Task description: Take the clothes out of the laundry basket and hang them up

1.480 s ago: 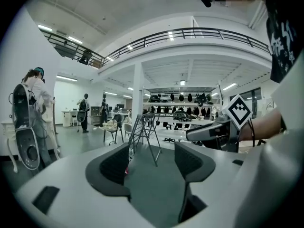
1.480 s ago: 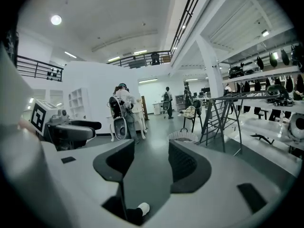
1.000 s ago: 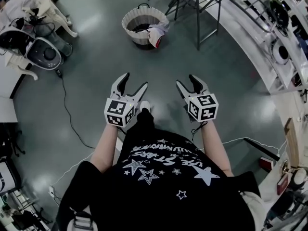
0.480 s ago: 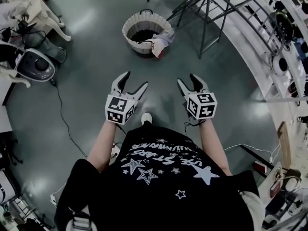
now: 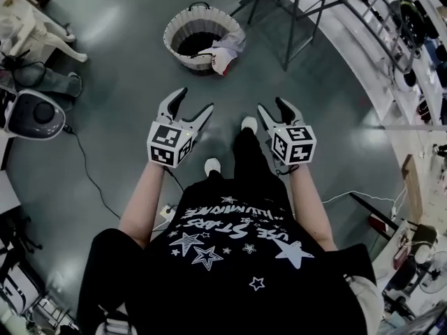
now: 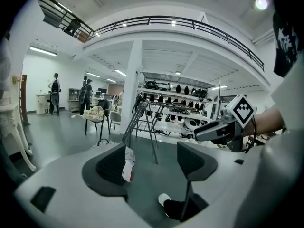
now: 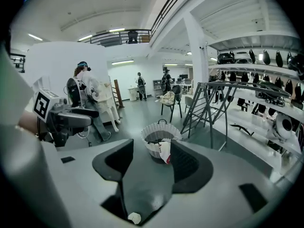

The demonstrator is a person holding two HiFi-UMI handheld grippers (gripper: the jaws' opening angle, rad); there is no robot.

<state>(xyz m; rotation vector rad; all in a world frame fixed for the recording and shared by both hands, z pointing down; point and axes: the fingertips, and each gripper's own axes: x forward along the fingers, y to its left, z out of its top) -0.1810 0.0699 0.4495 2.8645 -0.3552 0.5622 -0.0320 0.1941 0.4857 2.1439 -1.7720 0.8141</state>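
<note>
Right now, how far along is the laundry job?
Done: nothing visible; a white garment drapes over the laundry basket rim. In hand: nothing; left gripper and right gripper are open, empty, short of the basket. Left: lifting everything out and hanging it.

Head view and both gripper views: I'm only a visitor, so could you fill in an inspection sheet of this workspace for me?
Surface: glossy grey floor; no table seen.
Job's things: white laundry basket stands on the floor ahead, with dark clothes inside and a white and red garment draped over its rim; a metal rack stands beside it.
Clutter: round white and black device at the left.
Grippers: left gripper and right gripper are both open and empty, short of the basket.
Cables: black cable and white cable lie on the floor.
Surroundings: shelves at the right.
</note>
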